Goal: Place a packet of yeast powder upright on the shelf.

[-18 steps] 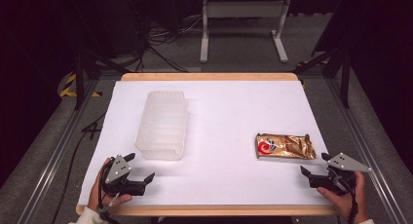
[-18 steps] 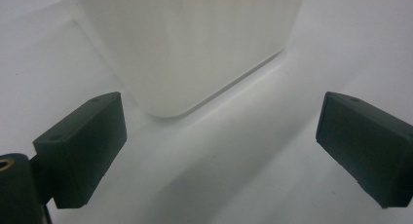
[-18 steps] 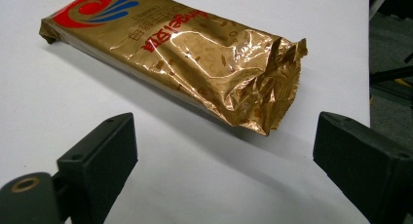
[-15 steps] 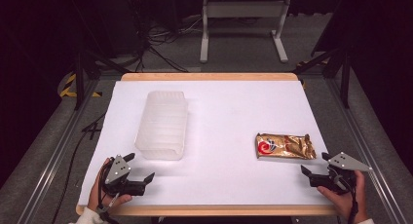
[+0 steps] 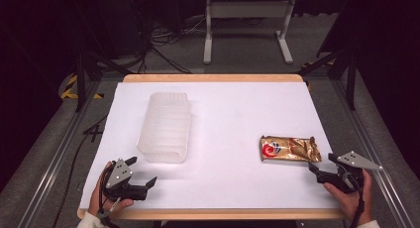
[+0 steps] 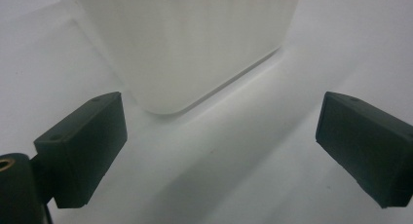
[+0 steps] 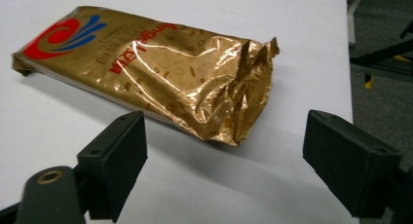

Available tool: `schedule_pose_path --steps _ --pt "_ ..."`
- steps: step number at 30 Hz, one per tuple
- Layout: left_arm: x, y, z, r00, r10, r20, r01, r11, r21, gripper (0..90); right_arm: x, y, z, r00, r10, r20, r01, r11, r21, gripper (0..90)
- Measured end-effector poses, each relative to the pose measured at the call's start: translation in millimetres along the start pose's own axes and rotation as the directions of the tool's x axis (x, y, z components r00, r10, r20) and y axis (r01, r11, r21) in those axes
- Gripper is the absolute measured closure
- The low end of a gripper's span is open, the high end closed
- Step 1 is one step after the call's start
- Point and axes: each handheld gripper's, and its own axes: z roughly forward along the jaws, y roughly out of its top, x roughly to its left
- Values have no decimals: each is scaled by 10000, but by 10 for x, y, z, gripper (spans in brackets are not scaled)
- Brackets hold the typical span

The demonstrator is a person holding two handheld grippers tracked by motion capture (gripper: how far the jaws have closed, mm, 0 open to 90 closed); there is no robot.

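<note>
Nothing is shifting since the earlier frames; I am idling both claws, jaws apart. The translucent tub [image 5: 165, 127] is sitting mouth-down at the surface [image 5: 237, 109] left: light, rigid, slick, contents unseen. The gold foil packet [image 5: 289, 148], right, looks light, crinkly; I'm eyeing its crimped end for the right claw [image 5: 321, 172]. The left claw [image 5: 141, 172] is waiting near the tub.

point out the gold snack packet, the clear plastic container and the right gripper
gold snack packet [image 5: 289, 148], high view, middle of the wrapper
clear plastic container [image 5: 165, 127], high view, centre of its ribbed top
right gripper [image 5: 317, 169], high view, between its open jaw tips
</note>
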Motion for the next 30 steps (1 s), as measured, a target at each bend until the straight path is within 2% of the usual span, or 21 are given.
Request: schedule_pose_path --steps 2,5,11,15,22,29,30 --pt "-1 2 3 10000 26 -1 -26 10000 25 53 -5 11 8 9989 427 -210 -427 9991 19 205" --pt "-1 3 5 10000 79 1 -79 10000 55 53 8 37 59 9963 737 -451 -731 9972 139 221" --pt "-1 1 3 10000 83 39 -84 10000 9 53 -35 114 212 9872 1513 -496 -1473 9861 762 231" --pt "-1 2 4 9999 94 44 -94 9999 34 53 -77 153 279 9796 1937 -530 -1884 9778 921 221" --pt "1 5 12 9999 79 74 -79 9999 83 53 -120 196 334 9721 2229 -727 -2154 9716 982 299" --pt "-1 3 9 9999 86 57 -87 9999 76 54 -225 236 372 9468 3033 -1080 -2978 9525 639 269" --pt "0 4 9 9999 113 69 -113 9999 75 54 -232 245 394 9472 3014 -1095 -2944 9527 755 276"
